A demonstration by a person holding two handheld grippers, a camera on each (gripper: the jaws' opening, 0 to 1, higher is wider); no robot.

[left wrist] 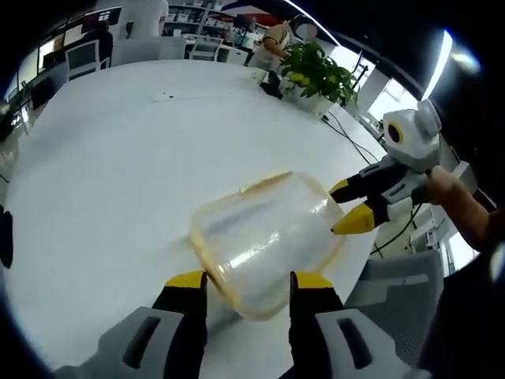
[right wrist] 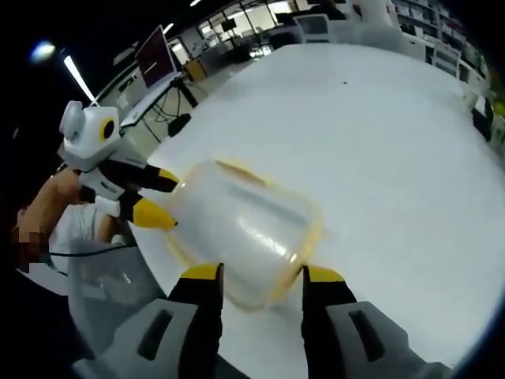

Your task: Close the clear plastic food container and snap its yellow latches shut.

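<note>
The clear plastic container (left wrist: 268,229) with its yellow-trimmed lid lies on the white table (left wrist: 118,158), near the table's edge. A yellow latch (left wrist: 264,183) shows along its far side. My left gripper (left wrist: 249,280) stands open with the container's near end between its yellow fingertips. My right gripper (left wrist: 347,205) comes in from the right, open, its tips against the opposite end. In the right gripper view the container (right wrist: 245,217) reaches between my right gripper's (right wrist: 264,274) open jaws. My left gripper (right wrist: 158,197) is open at the far end. The container looks blurred.
A potted plant (left wrist: 319,75) stands at the table's far edge, and a person (left wrist: 276,39) is behind it. A hand (left wrist: 454,189) holds the right gripper. A monitor (right wrist: 154,55) and desks lie past the table (right wrist: 379,118).
</note>
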